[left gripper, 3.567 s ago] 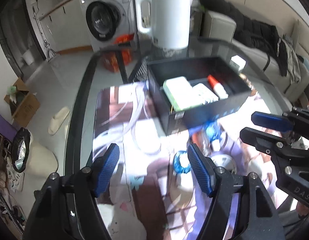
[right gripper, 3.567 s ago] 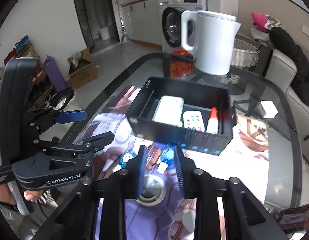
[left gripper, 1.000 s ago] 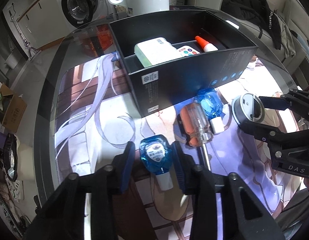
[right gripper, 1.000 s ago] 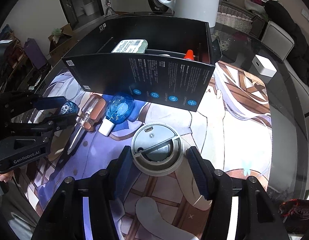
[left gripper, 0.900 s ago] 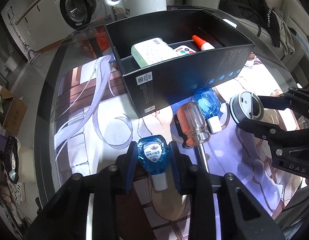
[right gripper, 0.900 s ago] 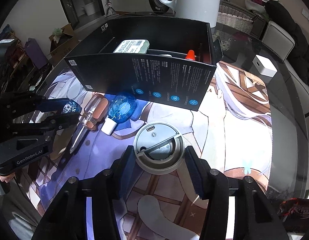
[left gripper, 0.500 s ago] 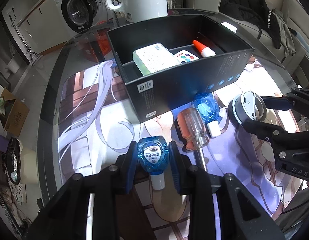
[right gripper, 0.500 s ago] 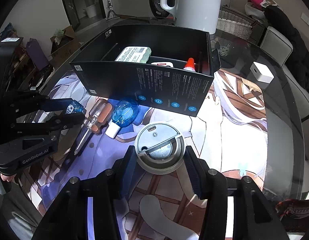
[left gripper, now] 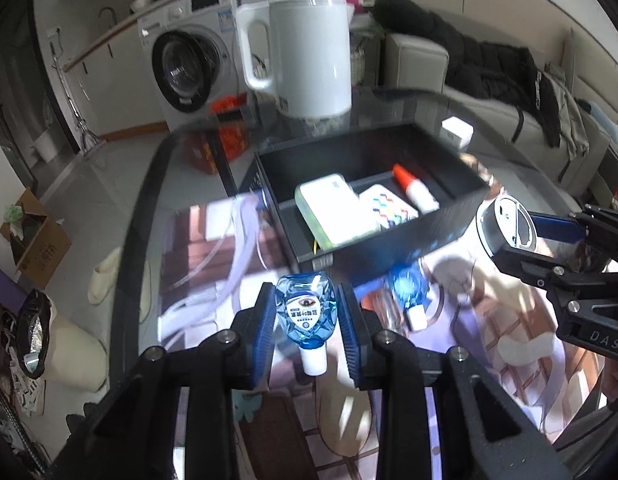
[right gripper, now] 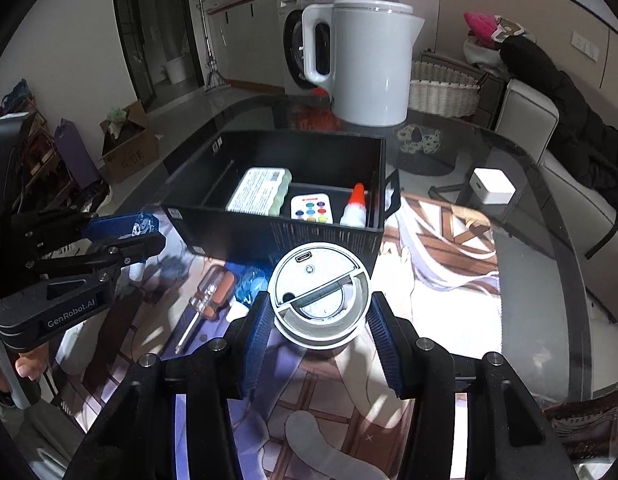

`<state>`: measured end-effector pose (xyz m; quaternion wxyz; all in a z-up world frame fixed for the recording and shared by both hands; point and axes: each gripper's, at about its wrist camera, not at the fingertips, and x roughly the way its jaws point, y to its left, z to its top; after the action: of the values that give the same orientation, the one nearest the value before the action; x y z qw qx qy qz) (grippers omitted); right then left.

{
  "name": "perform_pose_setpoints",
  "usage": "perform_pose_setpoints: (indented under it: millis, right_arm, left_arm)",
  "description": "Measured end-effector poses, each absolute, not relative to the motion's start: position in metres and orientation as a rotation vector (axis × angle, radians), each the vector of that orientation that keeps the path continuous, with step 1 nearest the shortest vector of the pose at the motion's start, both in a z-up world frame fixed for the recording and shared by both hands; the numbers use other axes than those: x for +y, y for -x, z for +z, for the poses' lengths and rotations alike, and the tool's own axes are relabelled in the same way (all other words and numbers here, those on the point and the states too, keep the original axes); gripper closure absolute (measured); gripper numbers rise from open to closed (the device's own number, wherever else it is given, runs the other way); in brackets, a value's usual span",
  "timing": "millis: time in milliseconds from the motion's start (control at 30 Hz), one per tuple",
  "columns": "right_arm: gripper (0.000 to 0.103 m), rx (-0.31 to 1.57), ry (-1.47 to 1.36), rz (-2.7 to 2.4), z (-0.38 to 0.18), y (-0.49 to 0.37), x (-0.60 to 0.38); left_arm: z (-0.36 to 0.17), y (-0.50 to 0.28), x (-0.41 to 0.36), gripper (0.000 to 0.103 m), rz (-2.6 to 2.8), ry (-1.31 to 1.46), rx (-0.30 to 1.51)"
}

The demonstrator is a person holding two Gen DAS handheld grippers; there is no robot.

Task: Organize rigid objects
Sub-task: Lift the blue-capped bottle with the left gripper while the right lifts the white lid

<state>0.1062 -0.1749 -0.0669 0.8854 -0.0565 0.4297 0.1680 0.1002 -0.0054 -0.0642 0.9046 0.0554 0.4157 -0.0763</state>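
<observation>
Both grippers higher now: blue bottle point(left gripper: 305, 312) left, round lid point(right gripper: 319, 294) right.

Left claw point(left gripper: 307, 322) grips blue bottle point(left gripper: 305, 312), off mat.

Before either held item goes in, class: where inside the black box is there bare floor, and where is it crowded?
The black box is bare in its far section, between the back wall and the divider. The near section is crowded: green-edged case, colour-button remote and orange-capped glue bottle lie side by side.
</observation>
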Motion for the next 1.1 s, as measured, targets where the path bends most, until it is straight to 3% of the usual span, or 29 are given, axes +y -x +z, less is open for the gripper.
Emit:
perform_pose_setpoints:
  millis: [400,600,1100]
  right_arm:
    - [0.054,0.412,0.003,0.362,0.016,-0.054,-0.191]
    - [0.054,0.138,0.041,0.298,0.044,-0.009,-0.196]
    - [0.054,0.160,0.002,0.322,0.044,-0.020,-0.204]
  left_arm:
    - [0.014,-0.056,0.006,0.074,-0.053,-0.043,0.374]
    - [0.032,-0.029,0.005,0.074,-0.039,-0.055,0.215]
    - [0.035,-0.039,-0.001,0.074,-0.064,-0.042,0.219]
